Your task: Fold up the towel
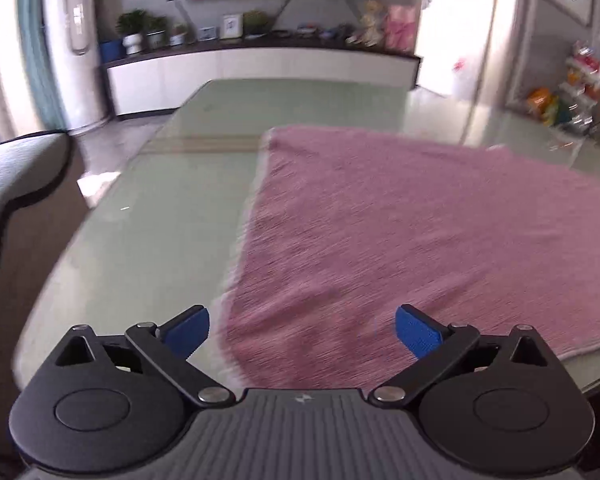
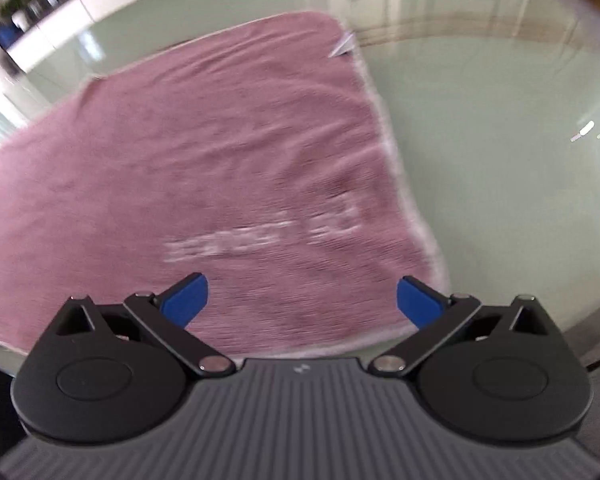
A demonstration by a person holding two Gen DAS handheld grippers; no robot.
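- Towel (image 1: 400, 232): pink, spread flat on the glass table (image 1: 172, 184); pale blurred lettering shows in the right wrist view.
- My left gripper (image 1: 302, 330): fingers released, wide apart, empty, above the towel's 6 o'clock edge.
- My right gripper (image 2: 302, 298): fingers released, empty, above the towel's near edge.

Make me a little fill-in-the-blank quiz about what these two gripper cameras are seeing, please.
1. The towel spread on the glass table is ____ in colour.
2. The left gripper and the right gripper both have their jaws ____.
3. The pads on the fingers are ____ in colour.
4. Neither gripper is holding the towel; it lies ____ on the table.

Missing words: pink; open; blue; flat
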